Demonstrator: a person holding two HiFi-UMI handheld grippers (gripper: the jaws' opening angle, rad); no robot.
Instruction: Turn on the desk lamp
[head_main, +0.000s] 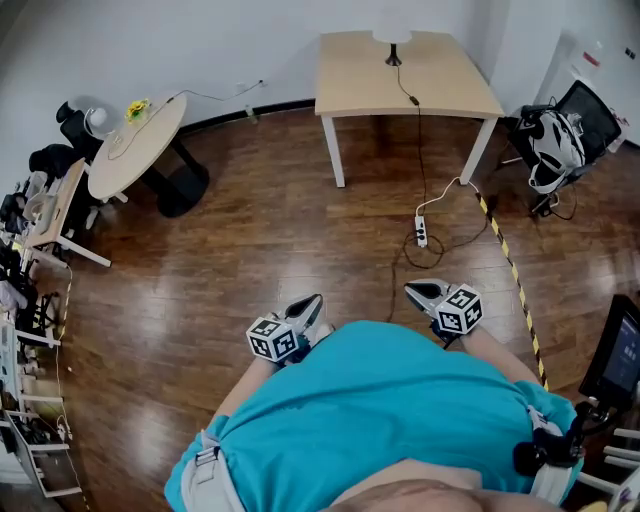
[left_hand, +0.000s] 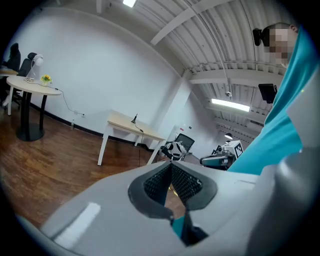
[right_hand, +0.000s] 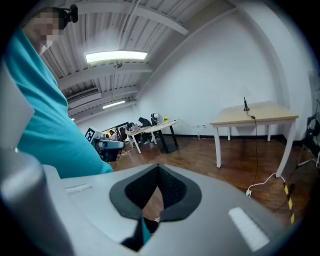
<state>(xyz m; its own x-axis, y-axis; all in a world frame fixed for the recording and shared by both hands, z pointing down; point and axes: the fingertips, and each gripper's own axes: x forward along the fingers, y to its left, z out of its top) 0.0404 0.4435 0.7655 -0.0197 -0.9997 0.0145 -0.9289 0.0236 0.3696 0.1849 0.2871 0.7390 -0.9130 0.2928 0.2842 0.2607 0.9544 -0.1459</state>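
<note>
Head view puts the desk lamp (head_main: 392, 33) at top centre on the pale desk (head_main: 350, 80), well apart from your left gripper (head_main: 308, 315) and right gripper (head_main: 424, 293), both clenched on nothing. It looks light and tippy on its thin stem (head_main: 393, 55), so press its switch gently; where that switch sits is too small to tell.

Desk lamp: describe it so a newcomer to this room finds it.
Look to the rectangular table by the far wall. The lamp stands at the middle of its back edge: pale shade on a thin dark stem. It is the only thing on that table, and its black cord runs off the front edge.
</note>
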